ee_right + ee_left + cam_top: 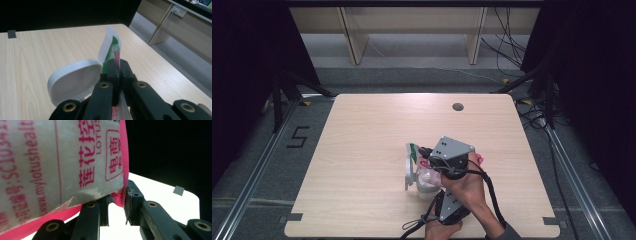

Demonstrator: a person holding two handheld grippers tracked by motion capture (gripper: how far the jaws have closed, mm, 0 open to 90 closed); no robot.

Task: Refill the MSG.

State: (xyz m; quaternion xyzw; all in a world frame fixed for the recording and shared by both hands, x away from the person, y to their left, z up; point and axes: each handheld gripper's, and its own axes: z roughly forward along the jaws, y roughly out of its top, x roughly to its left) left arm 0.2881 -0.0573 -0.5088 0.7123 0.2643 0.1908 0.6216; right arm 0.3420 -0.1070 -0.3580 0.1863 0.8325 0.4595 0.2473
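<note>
Counter [362, 150]: pale wood grain, rounded corners, a small dark round hole [457, 106] near the far edge. Bare apart from the work at the near middle. Grey floor around it, metal rails down both sides, black tape marks on the floor at left. Beyond the far edge, pale wooden shelf legs [354, 42] and loose cables [507, 45] on the floor; dark drapes on both sides.

Near edge, high view: two hands come in from the bottom, close together. Left gripper [447, 202] sits nearest, low by the counter edge, under the other hand. Left gripper view: its jaws stand partly closed, pinching the pink edge of a clear plastic packet [62, 160] printed with pink characters; the packet rises up and to the left from the jaws.

Just beyond, right gripper [432, 157] with its grey three-cornered plate on top. Right gripper view: jaws pressed together on a thin strip of the packet top [115, 51], green and pink print showing right above the tips. Just left of the jaws, a white flip lid [75, 80] stands open and tilted, with a white flap rising behind it.

High view: the packet and the white lid lie together just left of the hands, well inside the counter's near half.
</note>
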